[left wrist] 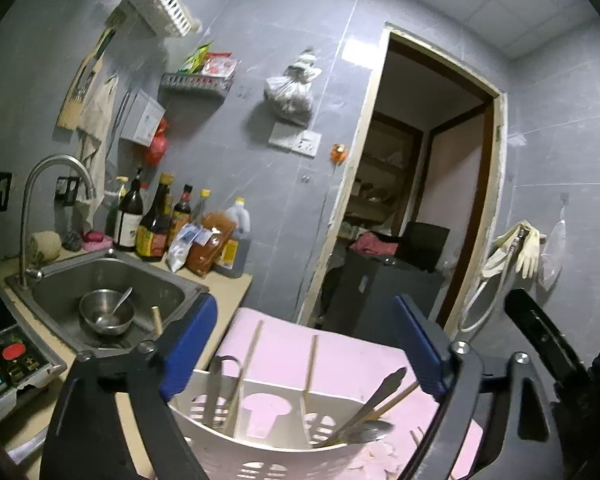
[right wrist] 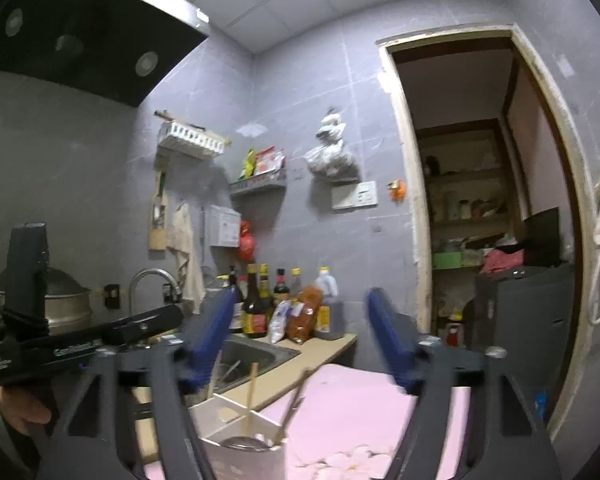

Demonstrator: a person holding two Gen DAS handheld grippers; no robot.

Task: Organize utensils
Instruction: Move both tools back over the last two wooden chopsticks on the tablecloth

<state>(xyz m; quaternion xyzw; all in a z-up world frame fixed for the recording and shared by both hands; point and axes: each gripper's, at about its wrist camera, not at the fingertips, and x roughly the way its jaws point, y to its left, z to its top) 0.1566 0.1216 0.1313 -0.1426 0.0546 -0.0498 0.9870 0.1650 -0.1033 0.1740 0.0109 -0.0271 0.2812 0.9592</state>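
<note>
White plastic formed the utensil caddy [left wrist: 260,436], which stood on a pink surface [left wrist: 340,356] just beside the table [left wrist: 228,292]; its dividers kept chopsticks [left wrist: 252,344] upright in one cell and let a metal spoon [left wrist: 364,432] lean in another, so that kinds stayed apart. We held the left gripper [left wrist: 304,352] with its blue fingers [left wrist: 192,344] spread wide and carrying nothing, poised over the caddy, apparently to steady it or draw from it. We held the right gripper [right wrist: 300,344] likewise parted and bare, higher and near the same caddy [right wrist: 244,444]. In the sink [left wrist: 172,280] a steel bowl [left wrist: 106,312] held another spoon [left wrist: 122,300], and one loose chopstick [left wrist: 157,320] stood against the basin; we judged these the pieces not yet sorted. Sauce bottles [left wrist: 156,220] lined the wall, clear of the work.
</note>
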